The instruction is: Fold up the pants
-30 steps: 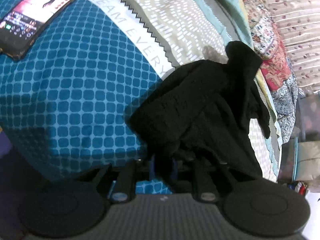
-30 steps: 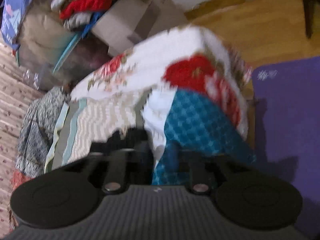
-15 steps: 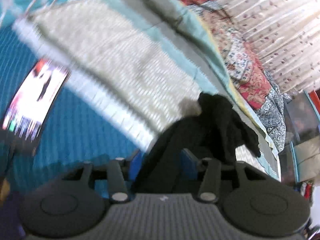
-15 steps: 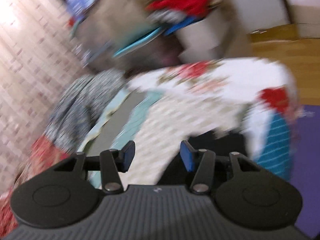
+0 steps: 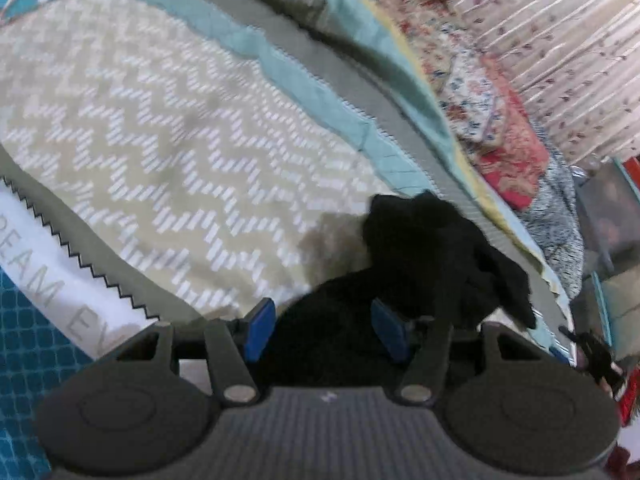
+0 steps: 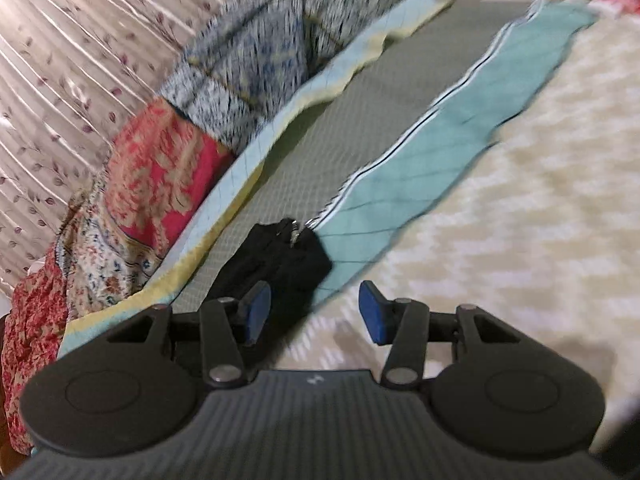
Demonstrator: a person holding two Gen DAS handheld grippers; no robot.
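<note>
The black pants lie bunched on the beige chevron bedspread. My left gripper hovers right over their near part. Its jaws are opening, with dark cloth between the blue pads, which do not press on it. In the right wrist view a folded end of the pants, with a zipper showing, rests on the grey and teal bands of the quilt. My right gripper stands open just before it. Its left finger overlaps the cloth's edge; nothing is gripped.
Crumpled patterned blankets are heaped along the far side of the bed against a pleated floral curtain. A blue squared cover lies at the near left. Clutter shows at the far right edge.
The left jaws opened and let go of the pants, and the view swung off the phone. The right gripper swept from the bed's end and floor to over the bed, where the pants now show.
</note>
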